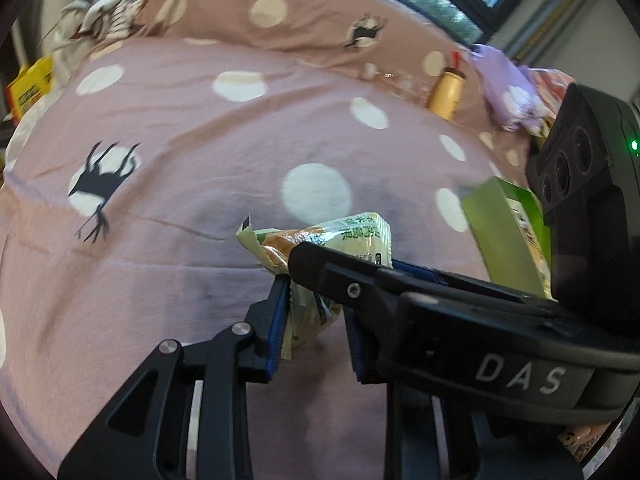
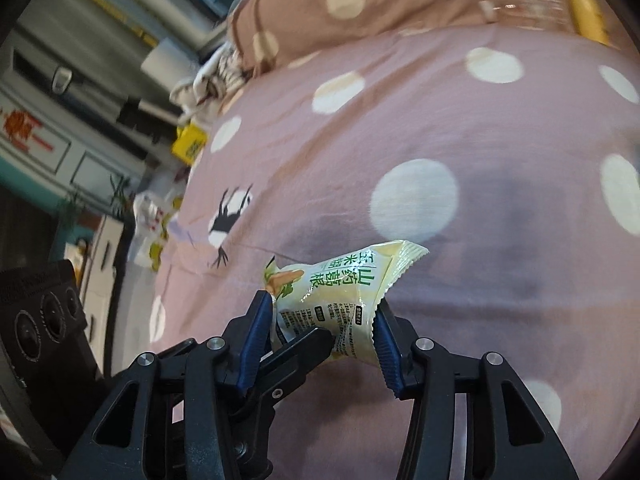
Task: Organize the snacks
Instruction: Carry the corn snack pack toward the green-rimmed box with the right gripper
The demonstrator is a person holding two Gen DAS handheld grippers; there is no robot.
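Both grippers pinch one pale yellow-green snack packet (image 2: 344,300) above the pink dotted bedcover (image 2: 460,128). Right gripper (image 2: 324,328) holds it with narrow jaws, left gripper (image 1: 316,312) almost closed on its crumpled edge. Both point steeply down. Only the left view shows a green box (image 1: 504,232) at three o'clock.

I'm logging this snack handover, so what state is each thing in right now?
Pale yellow-green foil snack packet: sealed, crumpled, lifted off the bed, pinched from both sides.
Left gripper: shut on the packet.
Right gripper: shut on the packet.
Green cardboard snack box: tilted.
Pink polka-dot bedsheet: spread, lightly creased.
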